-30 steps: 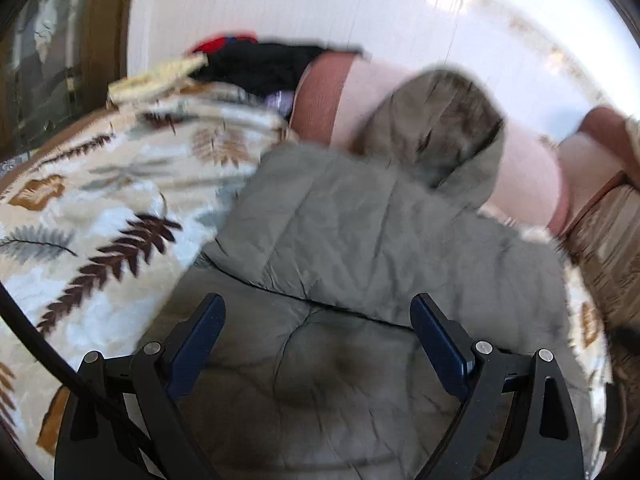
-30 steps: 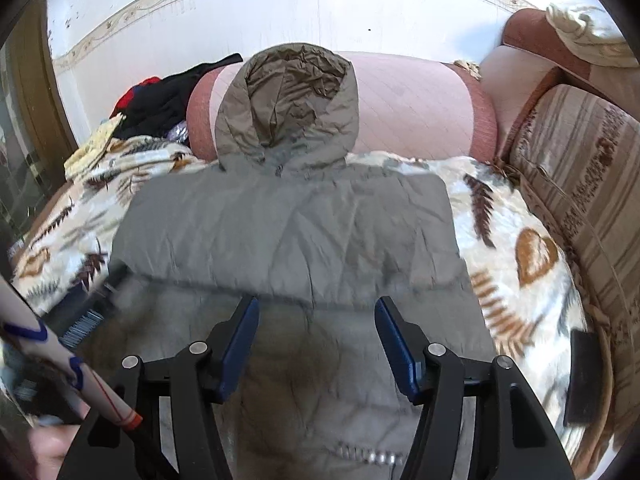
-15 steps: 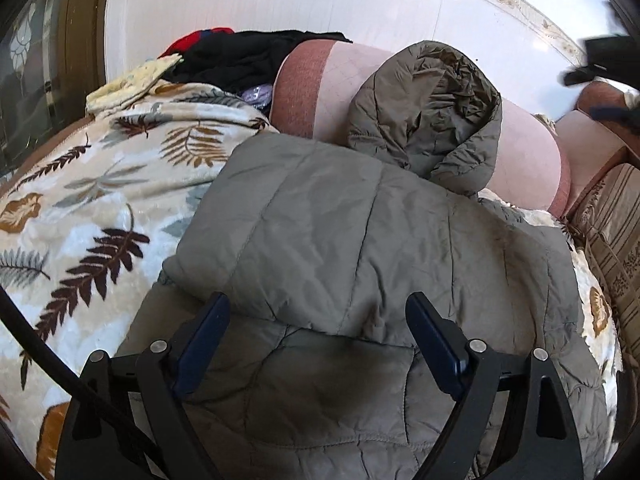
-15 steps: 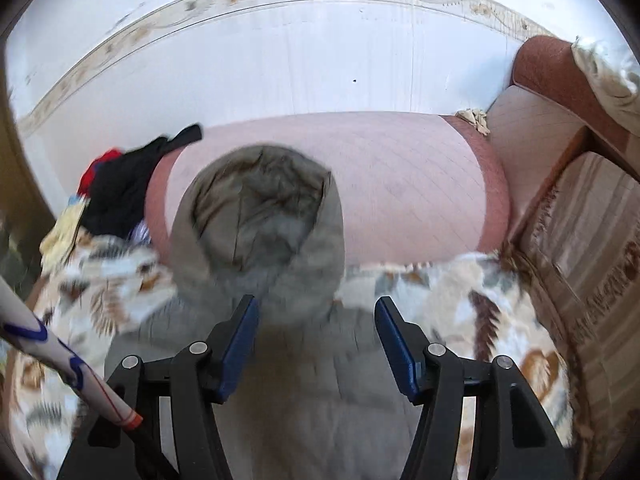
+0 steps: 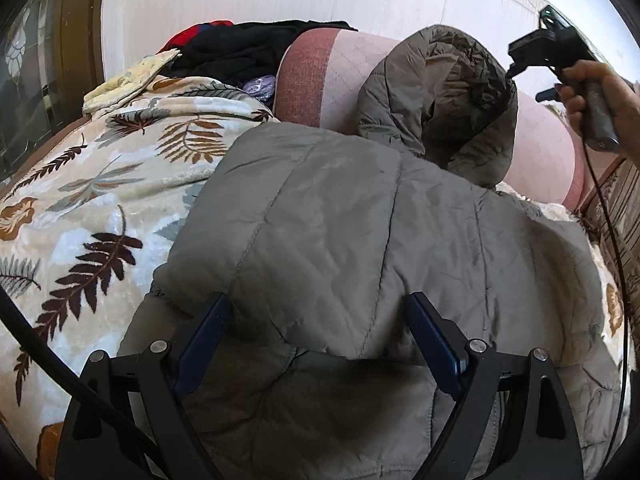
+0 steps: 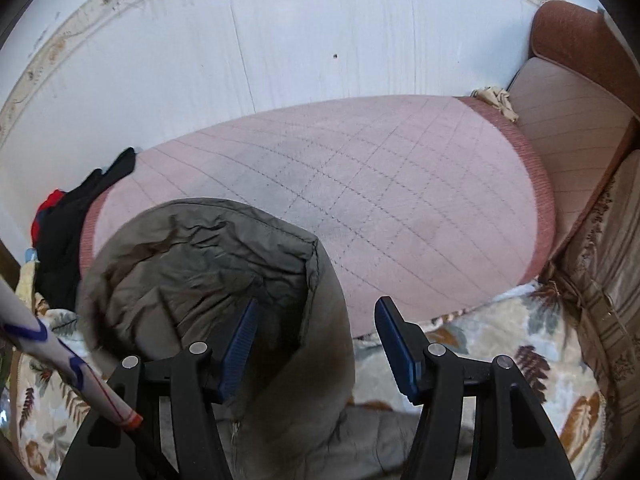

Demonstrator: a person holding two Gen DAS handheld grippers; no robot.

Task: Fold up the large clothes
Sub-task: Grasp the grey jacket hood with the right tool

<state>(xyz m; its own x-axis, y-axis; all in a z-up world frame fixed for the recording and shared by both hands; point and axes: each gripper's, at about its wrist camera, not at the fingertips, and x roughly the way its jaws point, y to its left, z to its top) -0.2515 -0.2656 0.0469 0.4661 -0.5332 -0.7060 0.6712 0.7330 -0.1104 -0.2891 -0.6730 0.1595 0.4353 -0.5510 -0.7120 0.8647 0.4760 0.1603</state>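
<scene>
A grey-green quilted hooded jacket [image 5: 340,216] lies on a leaf-print blanket, its lower part folded up over its body. Its hood [image 5: 444,96] rests against a pink bolster. My left gripper [image 5: 316,312] is open, its jaws on either side of the folded edge, holding nothing. My right gripper [image 6: 316,312] is open just above the hood [image 6: 200,264], with the hood's right rim between the jaws. The right gripper also shows in the left wrist view [image 5: 548,48], held in a hand beside the hood.
The leaf-print blanket [image 5: 88,208] covers the bed. The pink bolster [image 6: 380,192] lies along the white wall. Dark and red clothes [image 5: 248,48] are piled at the back left. A brown striped sofa [image 6: 600,248] stands at the right.
My right gripper has moved forward and down to the hood. My left gripper has moved forward, closer to the jacket's folded edge.
</scene>
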